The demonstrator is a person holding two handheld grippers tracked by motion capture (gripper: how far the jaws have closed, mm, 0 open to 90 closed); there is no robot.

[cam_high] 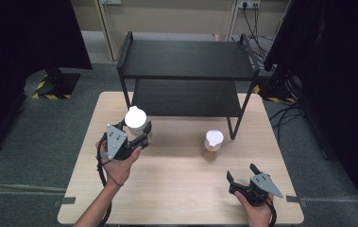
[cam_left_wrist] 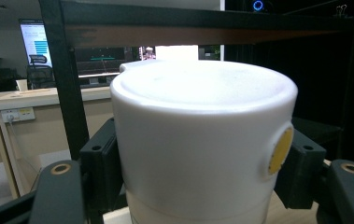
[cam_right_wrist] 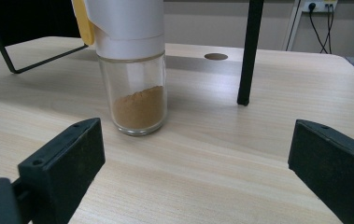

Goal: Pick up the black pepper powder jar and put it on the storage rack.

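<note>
At the left of centre in the high view, the left gripper (cam_high: 141, 134) is seen closed around a white-capped jar (cam_high: 136, 118), held by the person's left hand (cam_high: 119, 163) just in front of the black shelf rack (cam_high: 186, 59) that stands on the far half of the wooden table (cam_high: 176, 184). Along that gripper's own view, the jar's white cap (cam_left_wrist: 202, 140) is shown large and central, with a yellow tab (cam_left_wrist: 280, 150) on its right side, and the two black pads (cam_left_wrist: 101, 161) are pressed against the cap from left and right. Whether the jar's base touches the tabletop cannot be told. Right of centre in the high view, a second jar (cam_high: 213, 142) with a white cap is set upright on the table, just beside the rack's front right leg (cam_high: 231, 127) and well apart from the held jar. At the lower right, the right gripper (cam_high: 242, 176) is held by the right hand (cam_high: 257, 210) with its jaws spread wide and nothing between them. In the right gripper view, that second jar (cam_right_wrist: 135, 88) is seen at the upper left of the frame, its glass body partly filled with brown powder (cam_right_wrist: 139, 109), standing ahead of the open pads (cam_right_wrist: 69, 161) and apart from them.
</note>
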